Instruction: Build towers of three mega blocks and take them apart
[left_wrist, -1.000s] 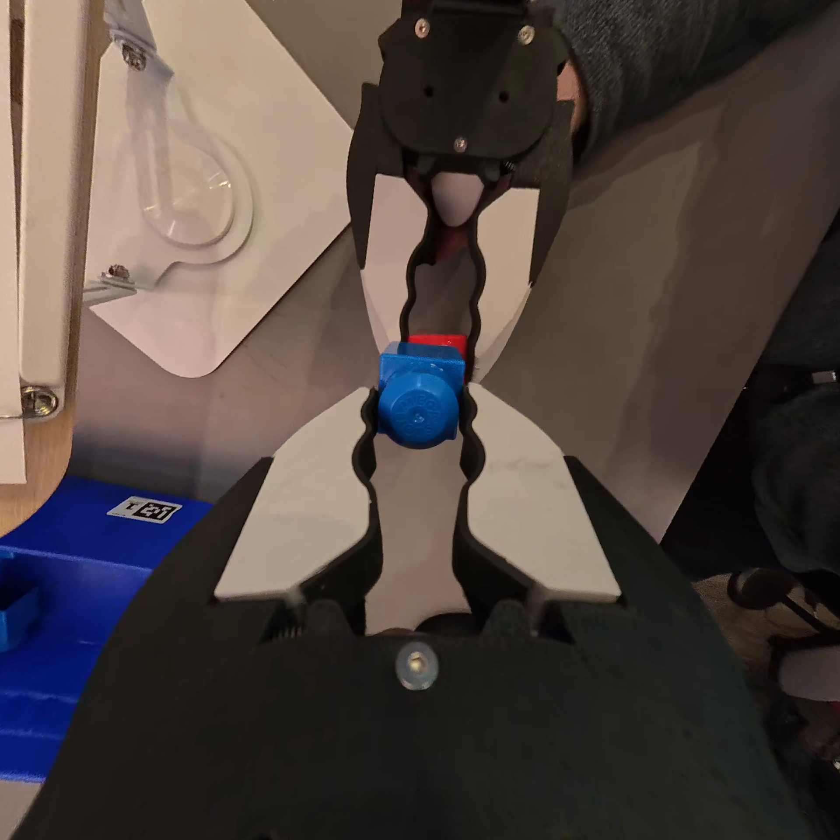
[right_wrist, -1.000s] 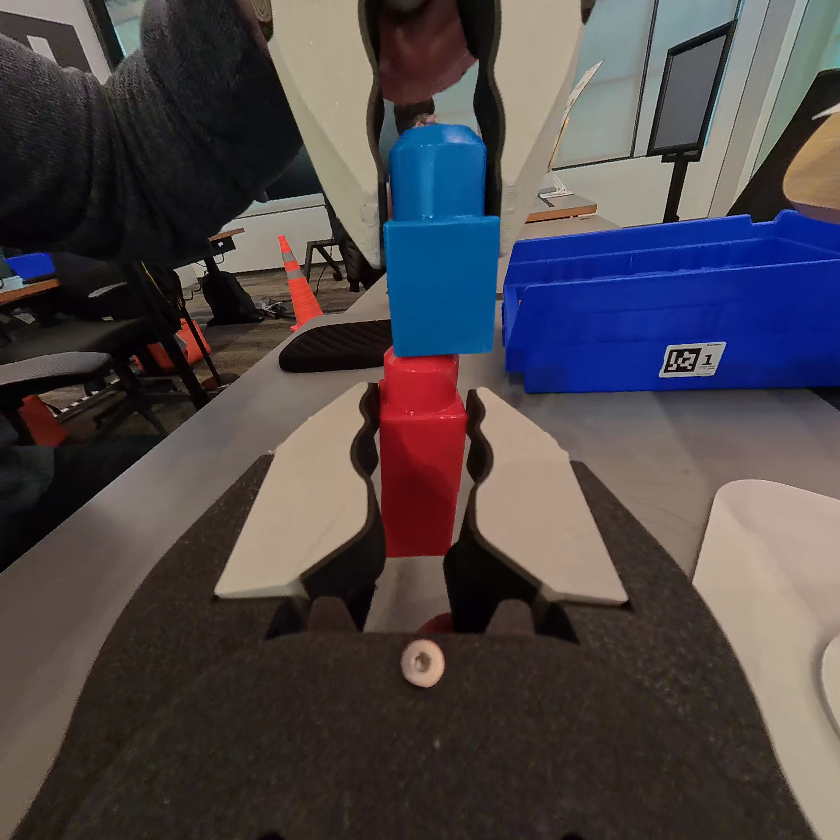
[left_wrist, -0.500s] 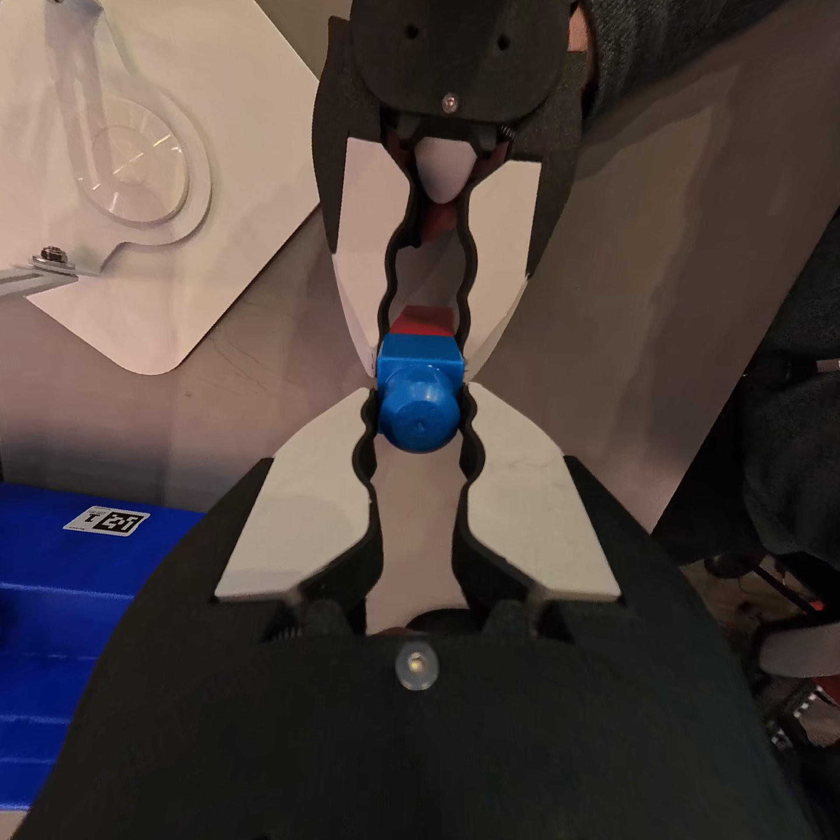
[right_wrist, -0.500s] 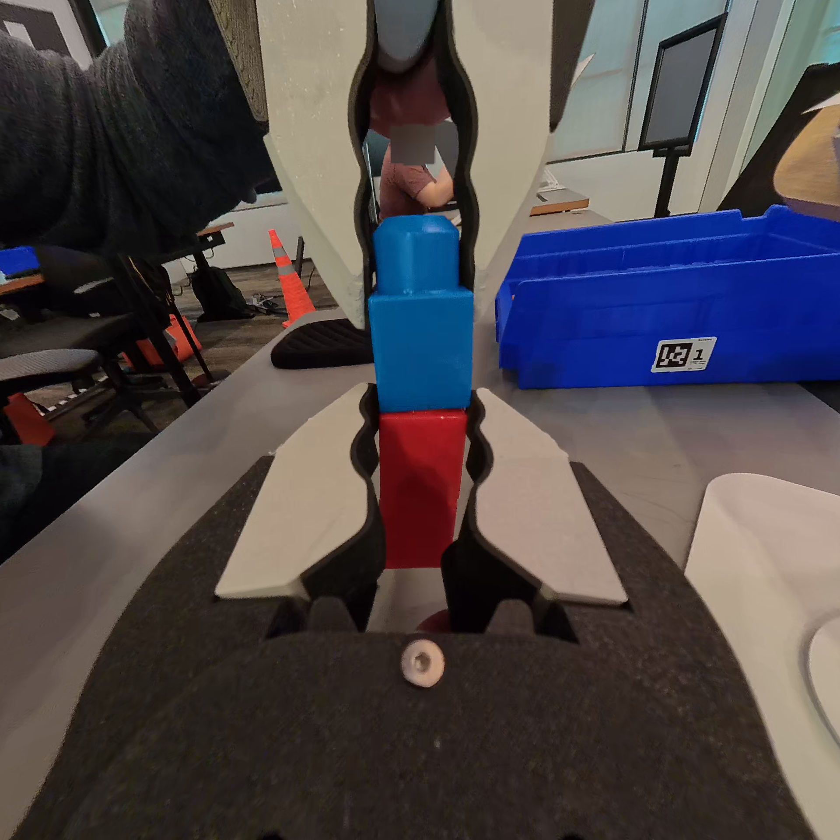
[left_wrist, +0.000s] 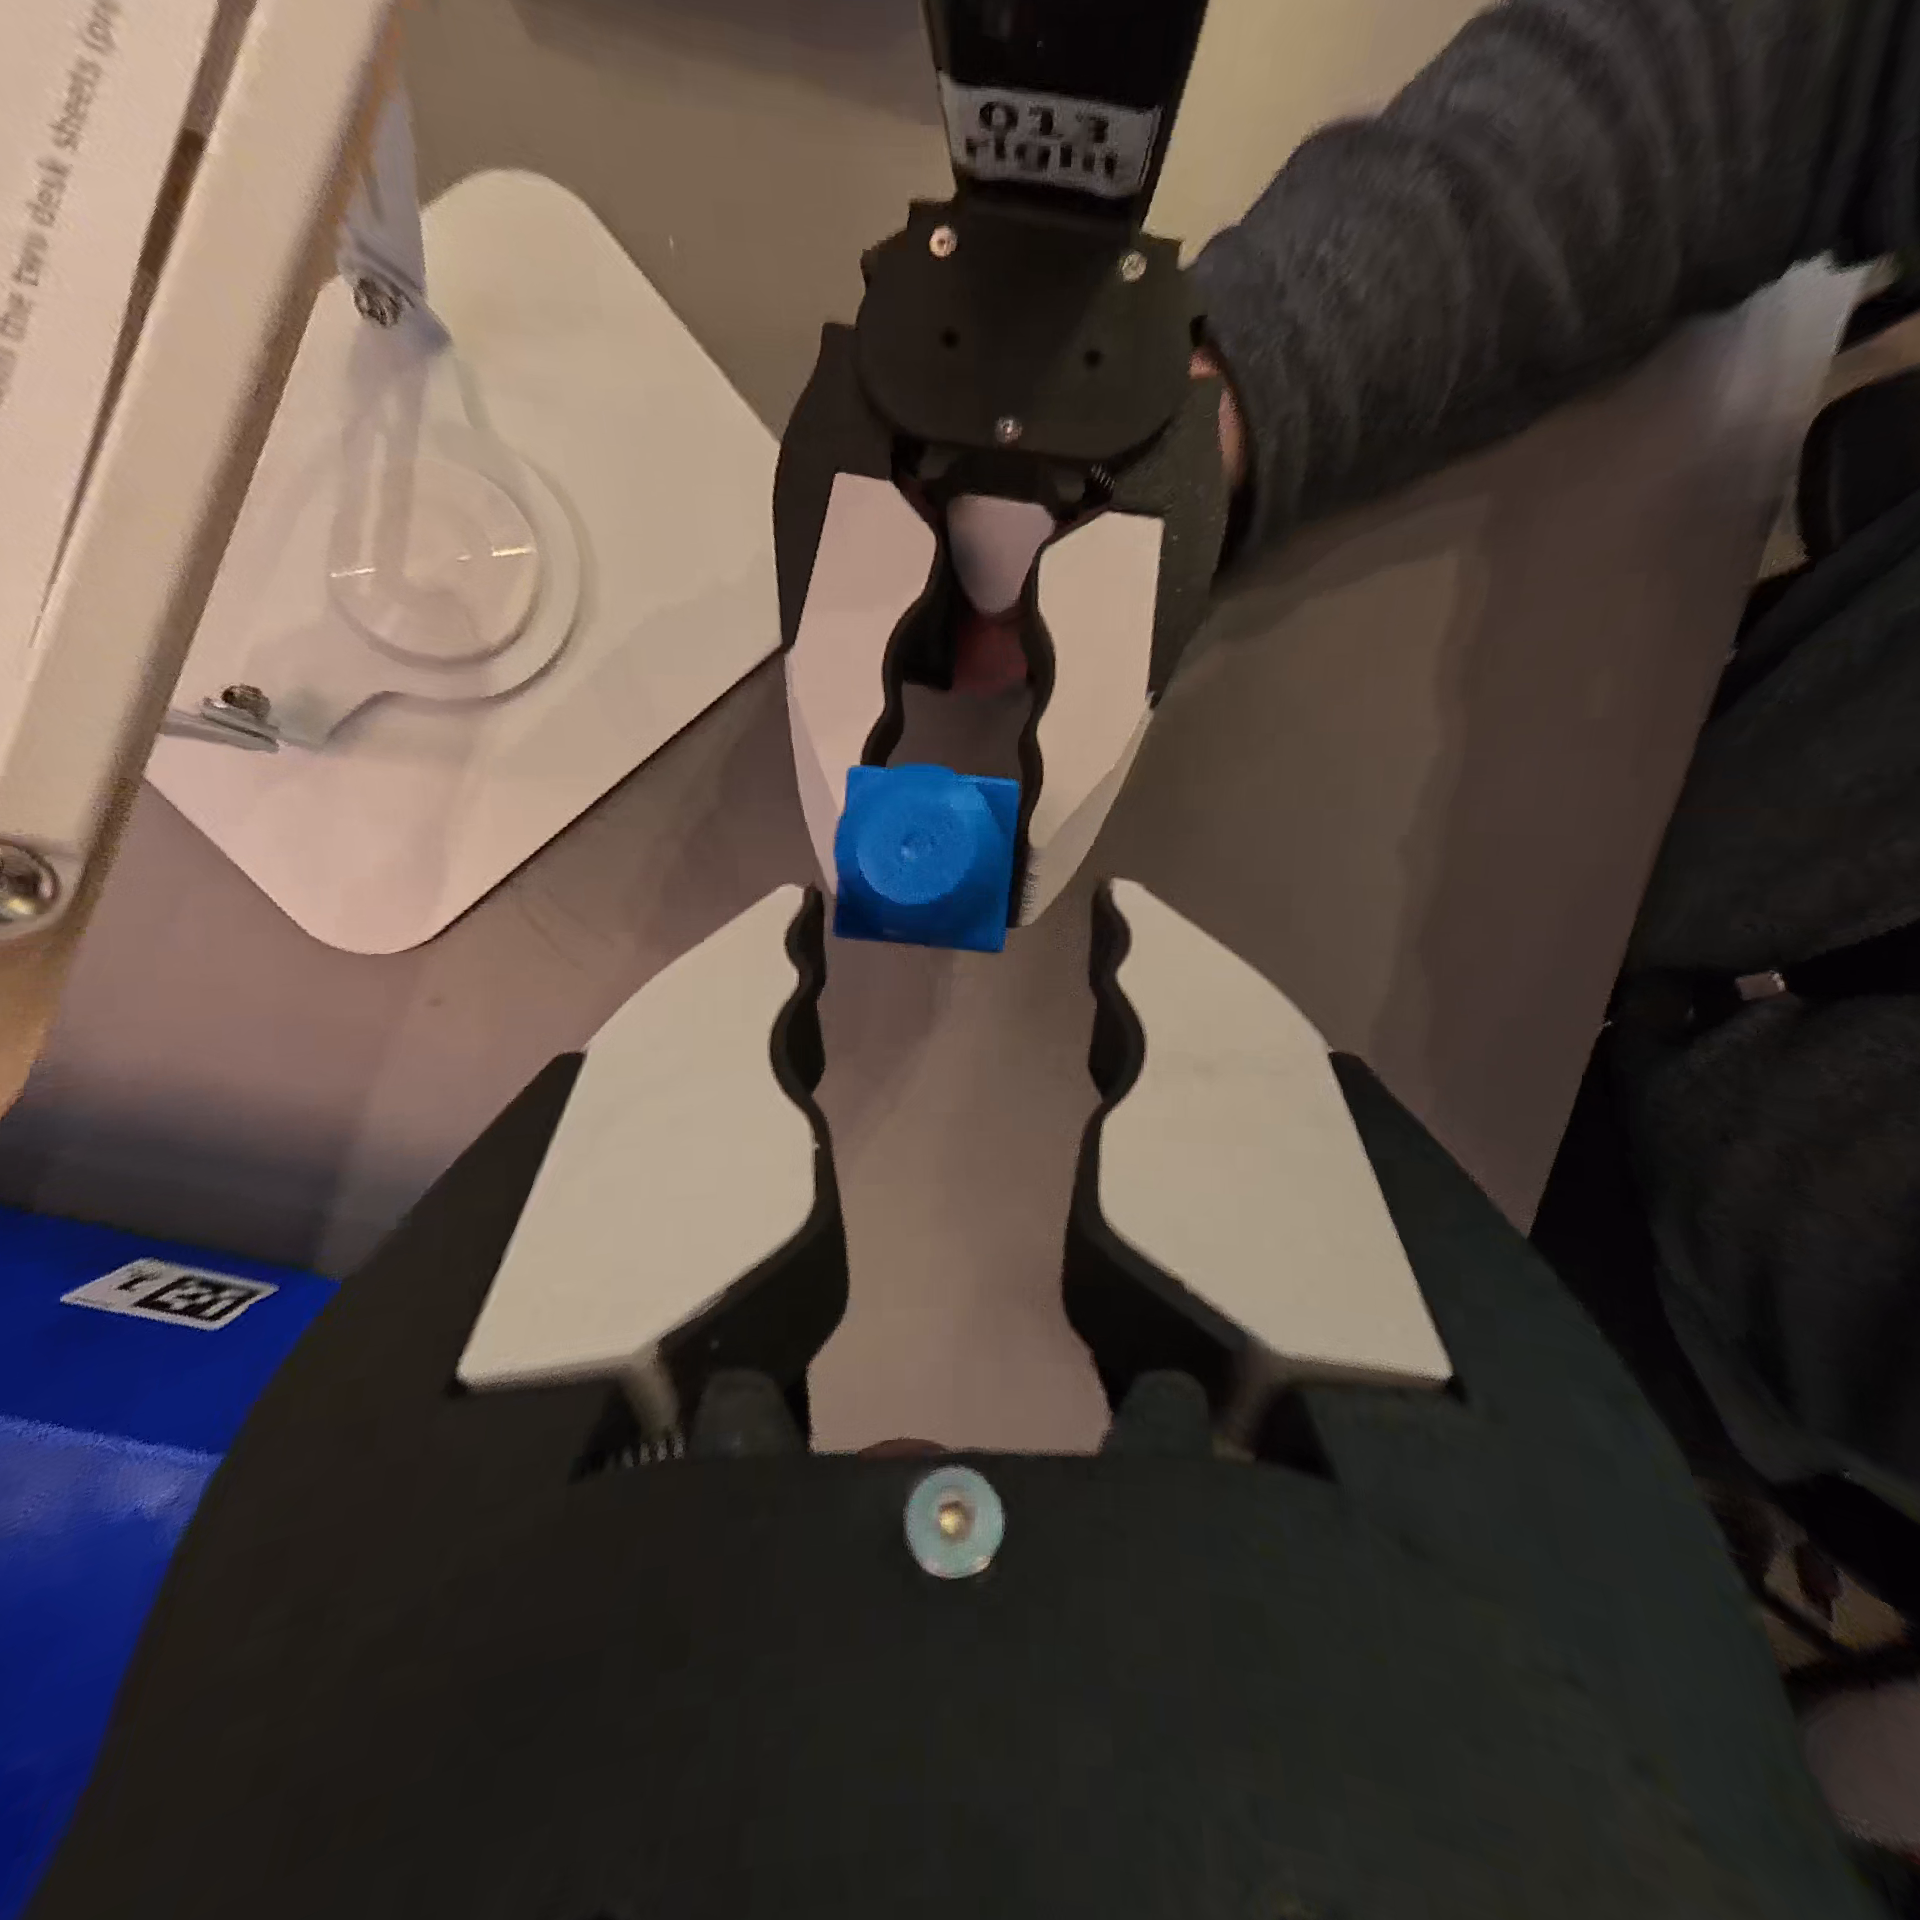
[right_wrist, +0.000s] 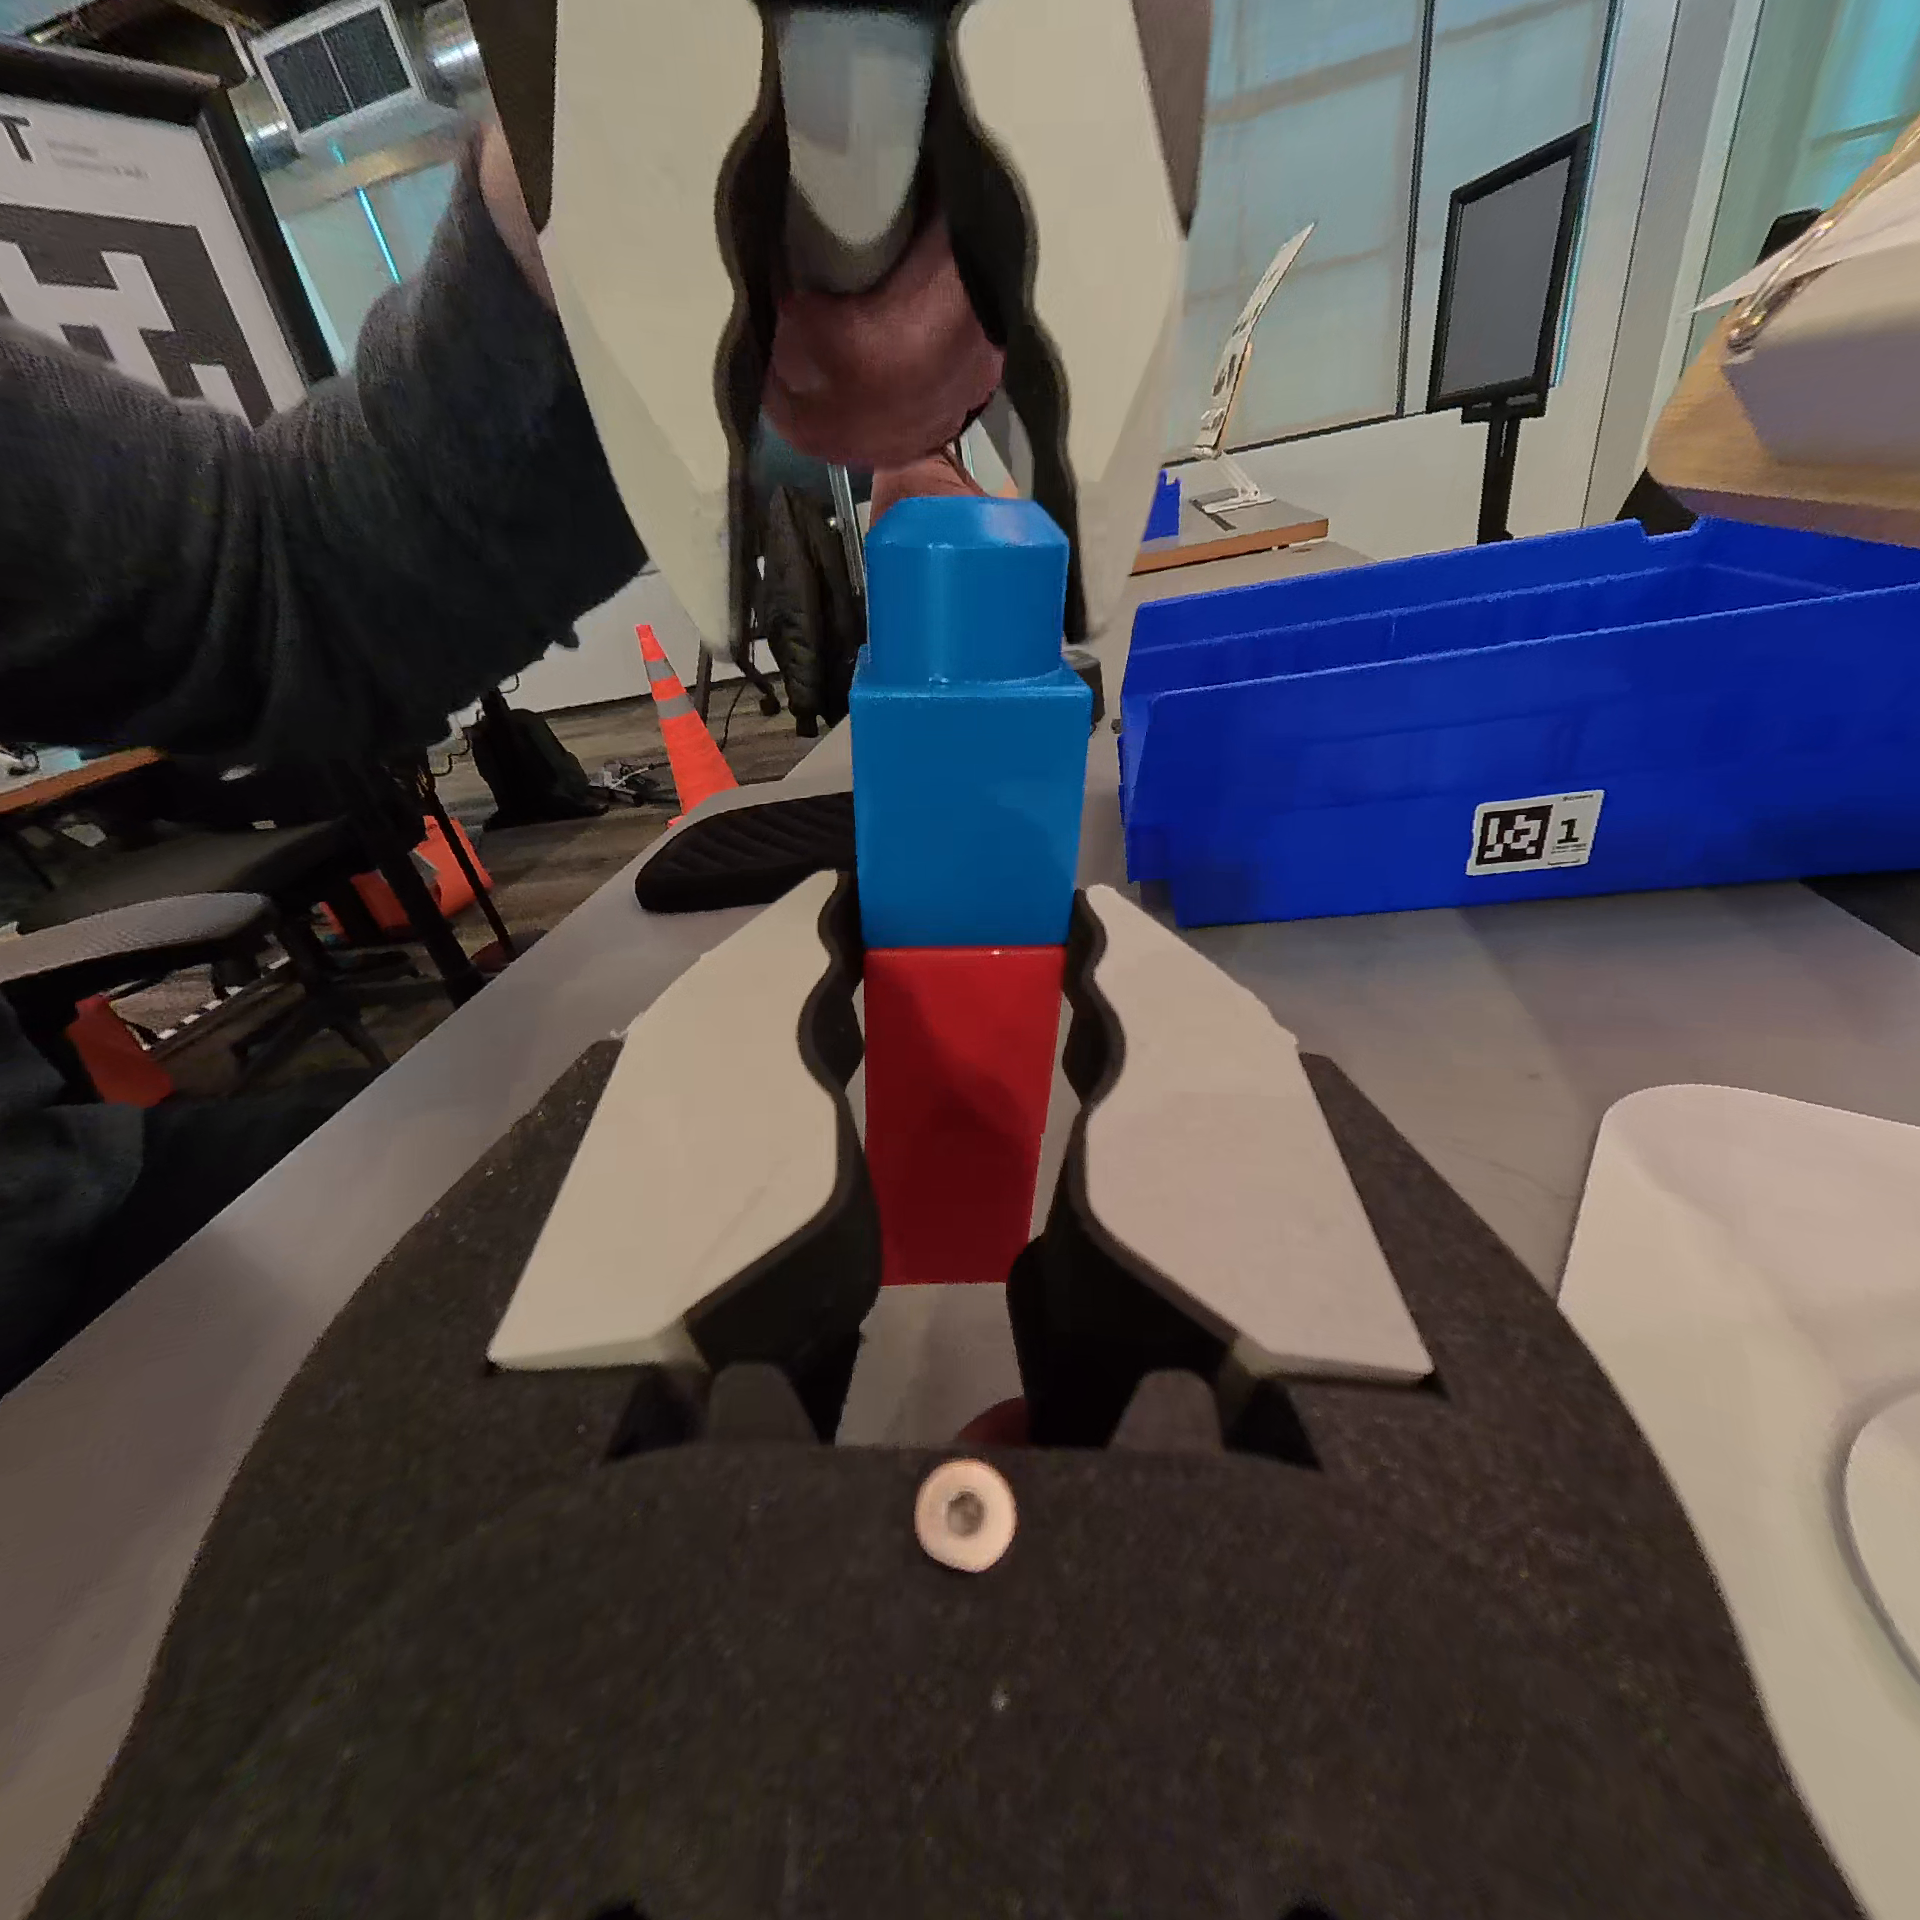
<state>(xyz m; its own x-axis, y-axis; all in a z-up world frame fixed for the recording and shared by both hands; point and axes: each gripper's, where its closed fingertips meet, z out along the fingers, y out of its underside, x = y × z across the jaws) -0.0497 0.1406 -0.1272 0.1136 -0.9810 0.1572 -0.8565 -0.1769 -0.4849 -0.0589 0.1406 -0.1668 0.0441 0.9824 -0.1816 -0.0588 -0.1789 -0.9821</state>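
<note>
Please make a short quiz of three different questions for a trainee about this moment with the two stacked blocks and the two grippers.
1. True or false: the left gripper is shut on the blue block.
2. Which block does the right gripper clamp? A) the red block B) the blue block C) none
3. Fill in: the blue bin stands on the table to the ____ of the stack in the right wrist view.

Key
1. False: its jaws are apart and clear of the block.
2. A: the fingers press the red block's sides, the blue block seated on top.
3. right
</note>
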